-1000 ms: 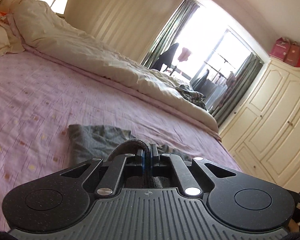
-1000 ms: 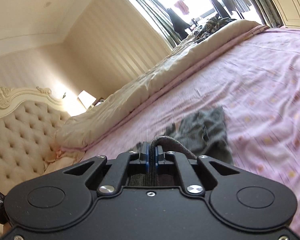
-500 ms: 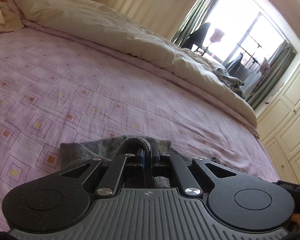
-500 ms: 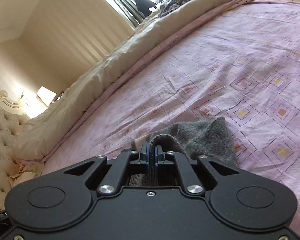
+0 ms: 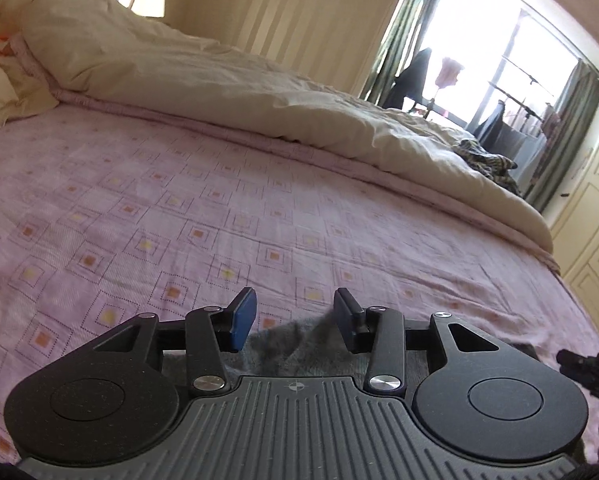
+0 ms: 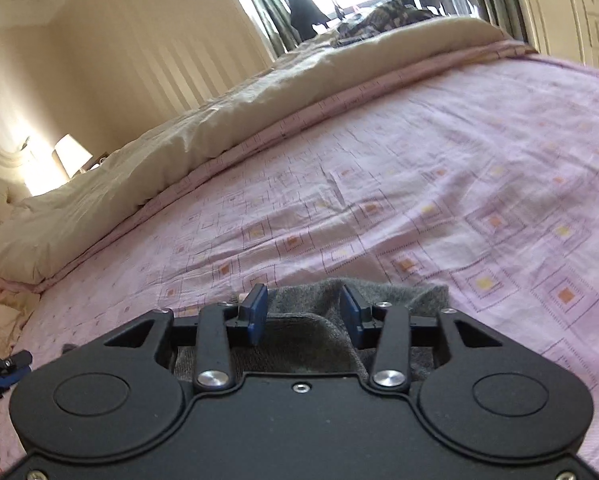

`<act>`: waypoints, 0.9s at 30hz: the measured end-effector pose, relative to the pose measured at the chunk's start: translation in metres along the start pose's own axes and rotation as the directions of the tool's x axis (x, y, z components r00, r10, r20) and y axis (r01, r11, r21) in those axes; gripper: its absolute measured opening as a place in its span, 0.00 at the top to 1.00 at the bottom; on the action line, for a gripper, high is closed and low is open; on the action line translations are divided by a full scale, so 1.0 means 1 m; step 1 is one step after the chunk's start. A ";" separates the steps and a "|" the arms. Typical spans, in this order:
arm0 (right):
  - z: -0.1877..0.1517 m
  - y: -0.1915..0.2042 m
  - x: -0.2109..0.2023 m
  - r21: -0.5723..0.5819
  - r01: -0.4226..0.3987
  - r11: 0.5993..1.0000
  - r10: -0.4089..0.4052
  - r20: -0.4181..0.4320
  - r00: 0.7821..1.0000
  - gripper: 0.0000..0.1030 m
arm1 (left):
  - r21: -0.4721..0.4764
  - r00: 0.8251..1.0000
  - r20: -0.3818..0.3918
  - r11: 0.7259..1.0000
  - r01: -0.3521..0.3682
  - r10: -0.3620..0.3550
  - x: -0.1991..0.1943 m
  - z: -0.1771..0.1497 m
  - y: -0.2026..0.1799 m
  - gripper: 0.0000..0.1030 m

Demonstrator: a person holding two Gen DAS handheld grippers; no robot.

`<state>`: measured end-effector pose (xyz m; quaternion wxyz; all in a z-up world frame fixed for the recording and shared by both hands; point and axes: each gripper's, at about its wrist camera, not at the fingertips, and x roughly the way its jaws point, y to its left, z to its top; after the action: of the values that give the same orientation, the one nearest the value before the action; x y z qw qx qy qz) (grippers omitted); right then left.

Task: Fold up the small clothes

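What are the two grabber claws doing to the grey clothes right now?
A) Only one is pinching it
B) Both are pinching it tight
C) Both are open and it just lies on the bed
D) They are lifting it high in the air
C: the left gripper and the right gripper both have their jaws spread wide, with the grey garment lying loose between them on the pink bedspread.

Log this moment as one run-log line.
phase: release | left gripper: open | right gripper: open | grey garment: lying on pink bedspread, under both grippers | held: nothing
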<state>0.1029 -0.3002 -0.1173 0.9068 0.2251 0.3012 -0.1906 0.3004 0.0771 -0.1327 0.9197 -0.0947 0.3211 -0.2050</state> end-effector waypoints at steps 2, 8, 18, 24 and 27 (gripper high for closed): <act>-0.004 0.014 -0.014 -0.099 -0.002 0.995 0.004 0.019 1.000 0.50 | 0.059 1.000 0.004 0.998 0.025 -0.026 -0.013 -0.005 -0.011 0.56; -0.036 0.057 -0.022 -0.332 -0.037 0.942 0.028 -0.033 0.999 0.50 | 0.231 0.993 -0.074 0.967 0.108 -0.093 -0.020 -0.040 -0.048 0.51; -0.058 0.073 0.030 -0.422 0.008 0.906 -0.056 -0.103 0.993 0.51 | 0.302 0.988 -0.148 0.953 -0.007 0.054 0.048 -0.052 -0.040 0.51; -0.044 0.060 0.053 -0.369 0.059 0.927 -0.099 -0.091 0.991 0.51 | 0.346 0.992 -0.114 0.938 -0.017 0.060 0.060 -0.047 -0.033 0.47; -0.045 0.054 0.056 -0.366 0.083 0.927 -0.109 -0.052 0.993 0.51 | 0.338 0.989 -0.103 0.939 -0.063 0.103 0.064 -0.047 -0.031 0.30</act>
<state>0.1497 -0.2435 -0.1691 0.9110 0.0453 0.3740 -0.1678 0.3064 0.0193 -0.1952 0.9094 0.0887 0.3397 -0.2228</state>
